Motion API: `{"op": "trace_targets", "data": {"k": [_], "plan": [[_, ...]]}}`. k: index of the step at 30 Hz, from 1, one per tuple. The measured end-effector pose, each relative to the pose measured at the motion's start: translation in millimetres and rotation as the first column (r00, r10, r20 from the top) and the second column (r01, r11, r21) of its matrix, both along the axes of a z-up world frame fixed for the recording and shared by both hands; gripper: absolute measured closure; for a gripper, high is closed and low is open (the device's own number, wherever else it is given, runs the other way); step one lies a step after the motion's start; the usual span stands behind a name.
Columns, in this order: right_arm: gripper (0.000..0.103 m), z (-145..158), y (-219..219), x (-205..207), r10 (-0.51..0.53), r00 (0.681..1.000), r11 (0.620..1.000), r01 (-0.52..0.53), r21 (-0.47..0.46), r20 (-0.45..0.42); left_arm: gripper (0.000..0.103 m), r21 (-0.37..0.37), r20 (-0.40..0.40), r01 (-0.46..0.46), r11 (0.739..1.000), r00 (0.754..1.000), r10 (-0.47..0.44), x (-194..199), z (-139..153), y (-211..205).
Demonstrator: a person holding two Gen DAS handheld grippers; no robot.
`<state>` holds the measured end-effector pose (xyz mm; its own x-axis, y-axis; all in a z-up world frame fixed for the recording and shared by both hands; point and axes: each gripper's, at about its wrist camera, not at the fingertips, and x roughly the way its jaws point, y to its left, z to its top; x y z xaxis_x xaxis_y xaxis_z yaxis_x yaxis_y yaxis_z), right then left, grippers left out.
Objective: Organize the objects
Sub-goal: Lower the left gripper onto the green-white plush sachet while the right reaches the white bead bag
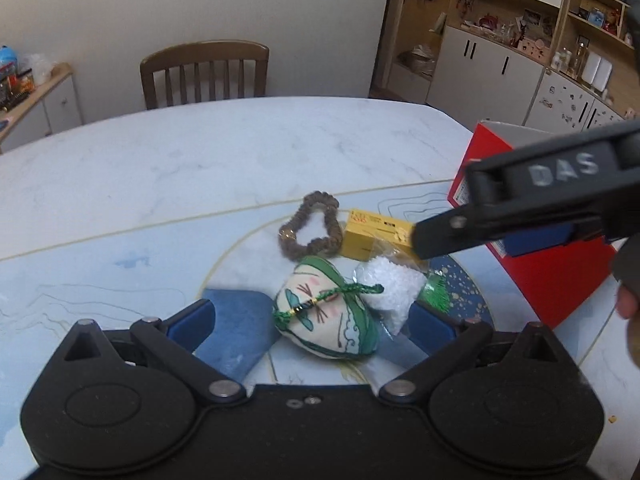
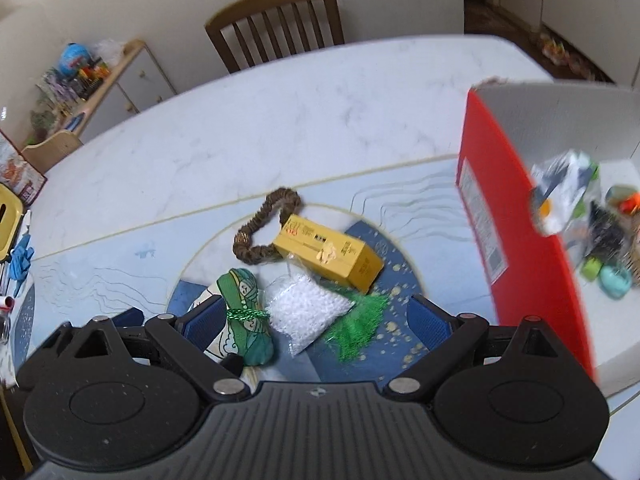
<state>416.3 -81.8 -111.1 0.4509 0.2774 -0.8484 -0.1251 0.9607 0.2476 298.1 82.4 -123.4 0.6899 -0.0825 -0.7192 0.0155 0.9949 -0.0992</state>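
On the worktop (image 2: 280,112) we have the left tool (image 1: 312,320) spread wide around the green-and-white pouch (image 1: 324,312), touching nothing. Beside it lie the brown scrunchie (image 2: 260,232), the bag of white beads (image 2: 308,312) and the yellow box (image 2: 328,256). Our right tool (image 2: 312,320) gapes wide, empty. The red box (image 2: 516,240) stands rightmost, holding small items.

Both tongs, left (image 1: 312,320) and right (image 2: 316,320), wide open, empty.
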Motion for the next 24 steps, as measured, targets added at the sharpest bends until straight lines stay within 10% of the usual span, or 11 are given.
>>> {"op": "trace_targets", "data": {"k": [12,24], "plan": [[0.006,-22.5,29.1,26.0,-0.054,0.996,0.997,0.05,-0.056,-0.065,0.002,-0.046,-0.027,0.007,0.999,1.0,-0.008,13.0,-14.9,10.6],[0.022,-33.5,36.1,35.2,-0.082,0.99,0.995,0.073,-0.073,-0.119,0.03,-0.08,-0.052,0.067,0.995,0.996,-0.071,20.9,-24.4,8.9]]}}
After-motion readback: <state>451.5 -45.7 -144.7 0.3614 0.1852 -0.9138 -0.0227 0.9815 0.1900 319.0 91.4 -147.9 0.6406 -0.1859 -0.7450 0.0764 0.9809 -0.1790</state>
